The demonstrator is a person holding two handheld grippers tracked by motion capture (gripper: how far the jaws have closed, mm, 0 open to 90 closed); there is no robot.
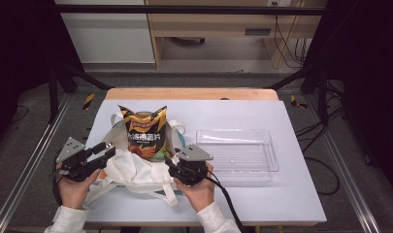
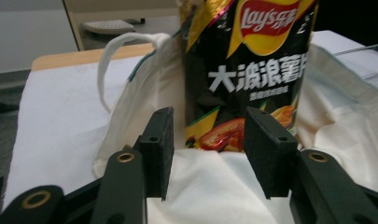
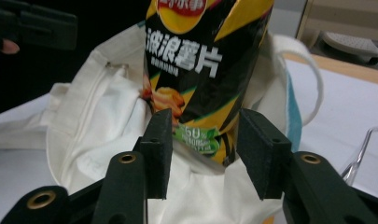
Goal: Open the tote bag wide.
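A black and yellow chip bag (image 1: 145, 133) stands upright inside an open white cloth tote bag (image 1: 131, 170) on the white table. My left gripper (image 1: 104, 150) hovers at the tote's left side, jaws apart with nothing between them. My right gripper (image 1: 171, 165) is at the tote's right front, also open. In the left gripper view the open gripper (image 2: 207, 144) is above the white cloth (image 2: 214, 186), with the chip bag (image 2: 252, 70) just beyond. In the right gripper view the open gripper (image 3: 203, 149) faces the chip bag (image 3: 200, 60) and the tote (image 3: 98, 121).
A clear plastic tray (image 1: 269, 150) lies right of the tote, close to my right hand. The white table top (image 1: 262, 199) has a wooden strip along its far edge. Dark metal frame rails run along both sides of the table.
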